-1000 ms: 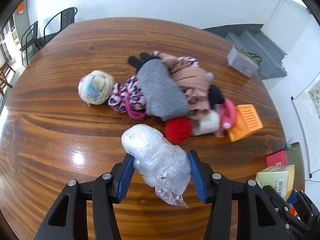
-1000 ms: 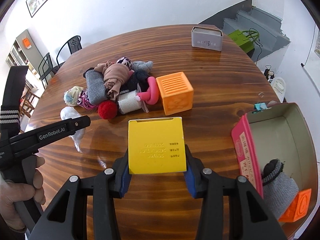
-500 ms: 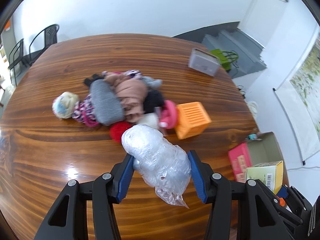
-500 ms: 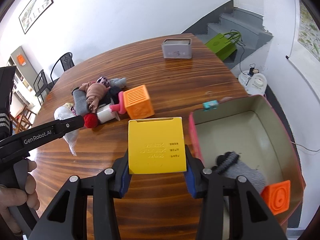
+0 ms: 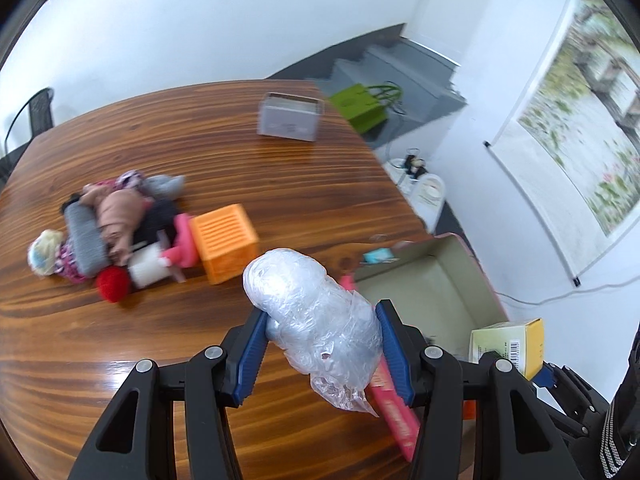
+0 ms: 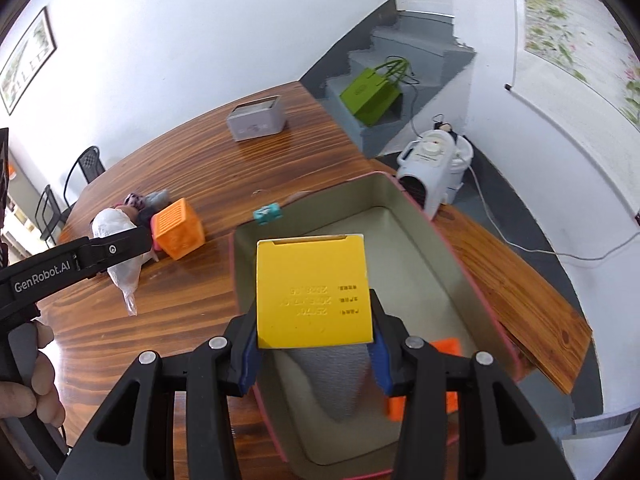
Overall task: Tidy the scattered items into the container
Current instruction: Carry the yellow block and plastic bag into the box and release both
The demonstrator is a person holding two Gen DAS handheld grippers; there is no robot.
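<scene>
The right hand-held gripper is clamped on a yellow rectangular cardboard box, holding it by its two side faces above the open pink-rimmed container with the pale green inside, which sits at the edge of the brown wooden table. A grey knitted item and an orange cube already lie inside. The box looks light and stiff, so the flat-side grip should hold without crushing.

The left hand-held gripper squeezes a crumpled clear plastic bundle near the container's near corner. That bundle seems soft, springy and slick; a hold across its thick middle suits it best.

An orange slotted plastic cube and a heap of rolled socks and yarn balls remain on the table, well apart from the container.
</scene>
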